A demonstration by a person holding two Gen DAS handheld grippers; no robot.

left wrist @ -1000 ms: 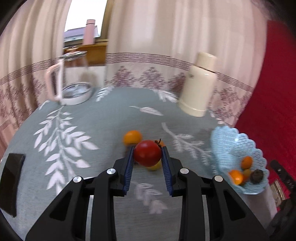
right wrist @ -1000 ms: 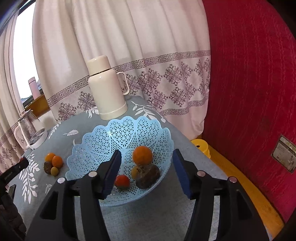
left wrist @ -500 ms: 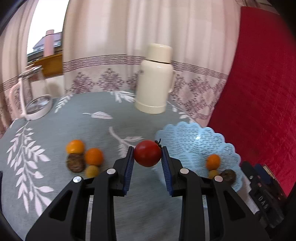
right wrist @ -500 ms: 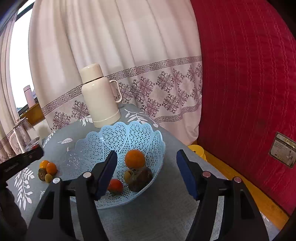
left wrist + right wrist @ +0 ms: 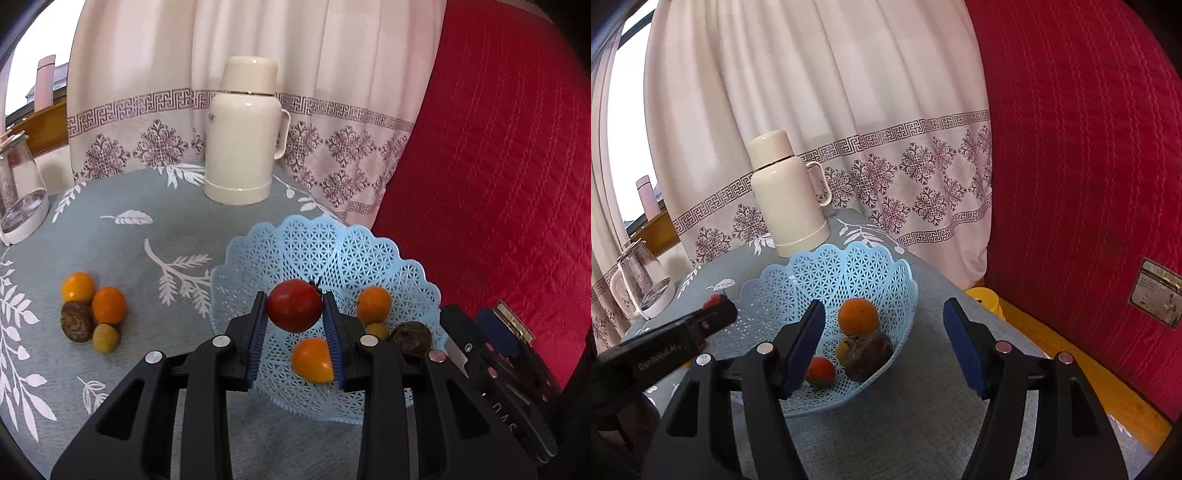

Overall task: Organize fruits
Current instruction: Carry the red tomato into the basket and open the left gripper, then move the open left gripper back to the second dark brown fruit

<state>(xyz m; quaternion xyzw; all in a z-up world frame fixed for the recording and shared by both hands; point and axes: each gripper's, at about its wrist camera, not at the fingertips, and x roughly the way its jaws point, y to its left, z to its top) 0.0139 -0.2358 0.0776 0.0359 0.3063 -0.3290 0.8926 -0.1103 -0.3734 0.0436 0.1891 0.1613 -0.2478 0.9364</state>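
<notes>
The tomato [image 5: 294, 305] is round, glossy and deep red with a dark stem stub, pinched between the left gripper [image 5: 294, 321] pads, whose jaws have just been easing apart while the fruit sits between them above the blue basket [image 5: 413, 273]. Inside that lacy basket lie two oranges [image 5: 373, 305], a small yellow fruit [image 5: 376, 329] and a dark brown one [image 5: 410, 336]. The right gripper [image 5: 882, 343] hangs spread and empty, its jaws having just widened, over the basket's near side.

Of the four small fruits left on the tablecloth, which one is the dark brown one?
The round brown fruit at the cluster's left front, touching the two orange fruits; the small yellow-green fruit sits at its right.
</notes>
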